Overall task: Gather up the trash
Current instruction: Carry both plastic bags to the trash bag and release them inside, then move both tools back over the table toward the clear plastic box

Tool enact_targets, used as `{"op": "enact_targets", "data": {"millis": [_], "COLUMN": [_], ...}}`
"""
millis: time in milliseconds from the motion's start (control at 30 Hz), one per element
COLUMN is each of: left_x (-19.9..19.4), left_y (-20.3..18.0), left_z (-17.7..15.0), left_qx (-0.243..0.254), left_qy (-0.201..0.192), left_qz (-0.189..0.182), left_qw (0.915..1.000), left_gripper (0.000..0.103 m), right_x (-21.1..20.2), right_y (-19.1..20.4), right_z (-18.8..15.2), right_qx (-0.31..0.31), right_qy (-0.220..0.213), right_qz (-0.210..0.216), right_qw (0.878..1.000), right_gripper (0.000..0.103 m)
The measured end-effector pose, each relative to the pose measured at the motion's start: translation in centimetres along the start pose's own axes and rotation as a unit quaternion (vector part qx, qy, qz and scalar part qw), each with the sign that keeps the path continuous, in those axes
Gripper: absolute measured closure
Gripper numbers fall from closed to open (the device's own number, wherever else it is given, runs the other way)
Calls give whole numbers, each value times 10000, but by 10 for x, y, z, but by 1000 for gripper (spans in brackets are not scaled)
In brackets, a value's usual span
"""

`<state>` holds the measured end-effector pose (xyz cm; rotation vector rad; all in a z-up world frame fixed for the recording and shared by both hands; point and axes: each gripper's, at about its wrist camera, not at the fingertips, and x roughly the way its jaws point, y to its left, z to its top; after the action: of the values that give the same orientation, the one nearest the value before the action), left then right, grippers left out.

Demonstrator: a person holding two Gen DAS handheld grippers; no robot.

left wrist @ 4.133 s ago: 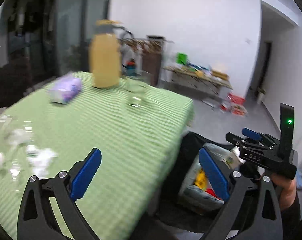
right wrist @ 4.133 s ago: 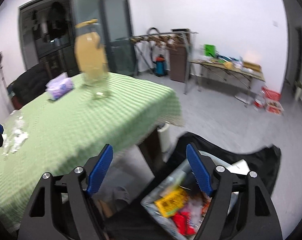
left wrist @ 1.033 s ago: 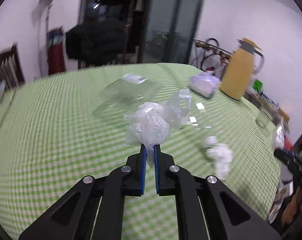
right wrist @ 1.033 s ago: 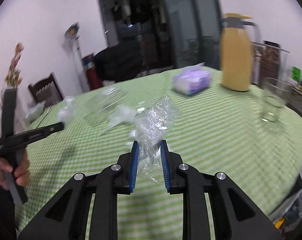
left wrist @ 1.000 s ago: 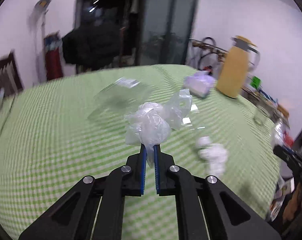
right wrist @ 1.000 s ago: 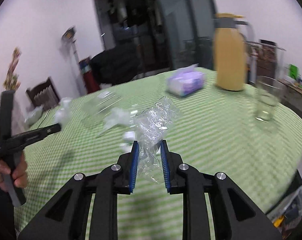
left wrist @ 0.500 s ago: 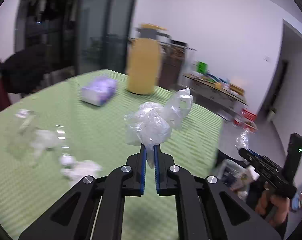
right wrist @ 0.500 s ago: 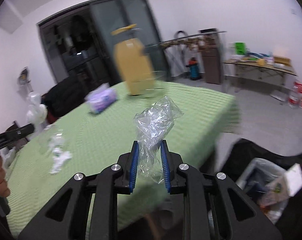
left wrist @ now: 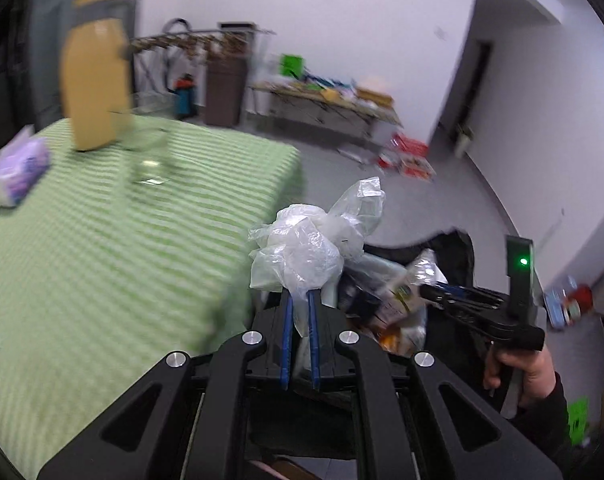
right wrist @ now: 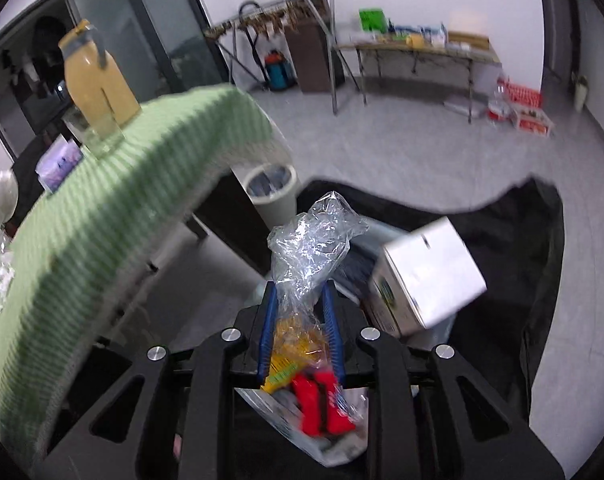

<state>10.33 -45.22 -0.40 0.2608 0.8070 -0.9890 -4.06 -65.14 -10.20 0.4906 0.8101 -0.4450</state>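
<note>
Crinkled clear plastic wrap [right wrist: 310, 248] stands between the blue pads of my right gripper [right wrist: 300, 320], which now hangs directly over the open black trash bag [right wrist: 514, 248] on the floor; a second ago both my claws were out over the green checked tablecloth [left wrist: 113, 240], so the carry is nearly done and only the drop is left. My right jaws have eased apart slightly, though the wrap still looks pinched at its lower neck. It rises away from the pads as a tall, narrow plume, long axis in line with the fingers, its puffed end pointing at the white carton [right wrist: 426, 276] lying in the bag. My left gripper [left wrist: 298, 312] is pressed nearly together on the twisted tail of a cloudy white plastic bag [left wrist: 306, 248], whose ballooned body sits just past the fingertips, its loose flap tipped up and to the right. That bundle hovers off the table's corner, above the near rim of the bag, so I judge it needs a little more reach before letting go.
</note>
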Motion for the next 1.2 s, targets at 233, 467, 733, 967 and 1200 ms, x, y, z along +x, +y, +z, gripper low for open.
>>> {"op": "enact_targets", "data": {"millis": [233, 467, 733, 967, 1200], "left_x": [69, 136, 196, 220, 207], "left_y": [-43, -69, -100, -109, -95], "left_z": [-7, -34, -63, -69, -59], "left_qx": [215, 301, 540, 555, 289], "left_qy": [718, 1526, 2194, 2386, 2233], "left_qz": [-355, -495, -462, -313, -254], "left_qw": [9966, 9866, 9730, 9690, 9740], "left_gripper": [98, 98, 97, 73, 65], "right_x": [36, 22, -2, 11, 21], "right_y": [-20, -45, -67, -96, -84], "right_z": [-7, -6, -24, -30, -29], "right_qx": [-155, -176, 164, 1092, 794], "right_qy": [563, 232, -98, -119, 28], "right_qz": [-279, -348, -440, -427, -551], "right_qw": [9979, 9990, 9988, 9930, 9953], "right_gripper": [32, 31, 23, 23, 23]}}
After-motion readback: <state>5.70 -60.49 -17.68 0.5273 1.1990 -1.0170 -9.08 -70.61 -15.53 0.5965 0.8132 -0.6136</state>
